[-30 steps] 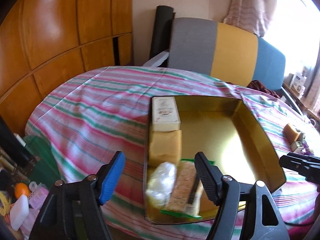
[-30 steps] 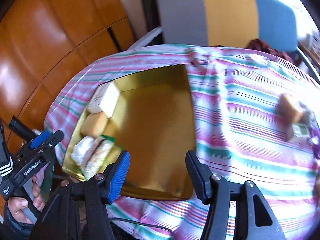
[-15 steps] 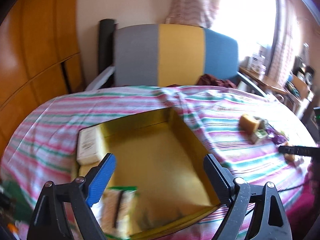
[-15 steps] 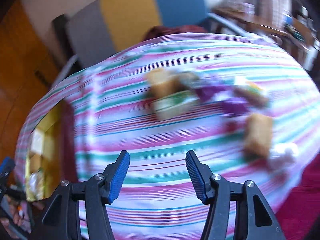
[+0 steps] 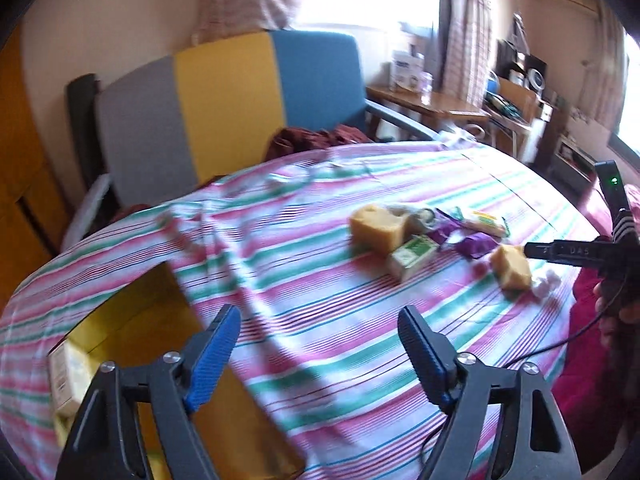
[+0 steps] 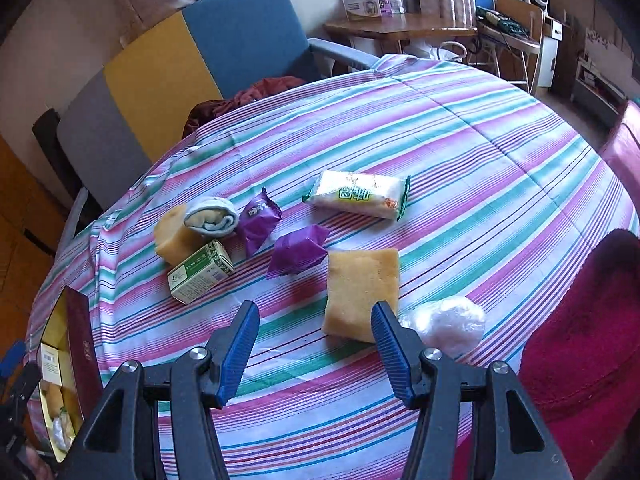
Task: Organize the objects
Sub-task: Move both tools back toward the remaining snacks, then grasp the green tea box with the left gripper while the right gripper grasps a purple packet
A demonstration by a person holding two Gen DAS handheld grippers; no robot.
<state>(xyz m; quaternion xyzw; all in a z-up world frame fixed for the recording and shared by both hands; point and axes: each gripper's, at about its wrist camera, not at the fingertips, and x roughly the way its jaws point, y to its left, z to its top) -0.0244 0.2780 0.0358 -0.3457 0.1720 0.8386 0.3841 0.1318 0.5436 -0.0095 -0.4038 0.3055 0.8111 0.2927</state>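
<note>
Loose snacks lie on the striped tablecloth (image 6: 460, 128): a yellow sponge cake (image 6: 362, 292), a clear-wrapped white ball (image 6: 448, 326), two purple packets (image 6: 298, 250), a green-and-white box (image 6: 200, 276), a second cake (image 6: 172, 236), a rolled cloth (image 6: 212, 216) and a long white packet (image 6: 358, 194). My right gripper (image 6: 314, 350) is open and empty, just short of the sponge cake. My left gripper (image 5: 320, 354) is open and empty over the cloth, right of the gold box (image 5: 132, 328). The gold box (image 6: 76, 344) holds several items.
A grey, yellow and blue chair (image 5: 224, 96) stands behind the table with dark red cloth (image 6: 260, 92) on its seat. A wooden side table (image 6: 400, 26) with boxes stands at the back right. A dark red cushion (image 6: 592, 344) lies at the right edge.
Both grippers have swung right, from over the gold box to the loose snacks. The right gripper now faces the sponge cake. Both stayed open.
</note>
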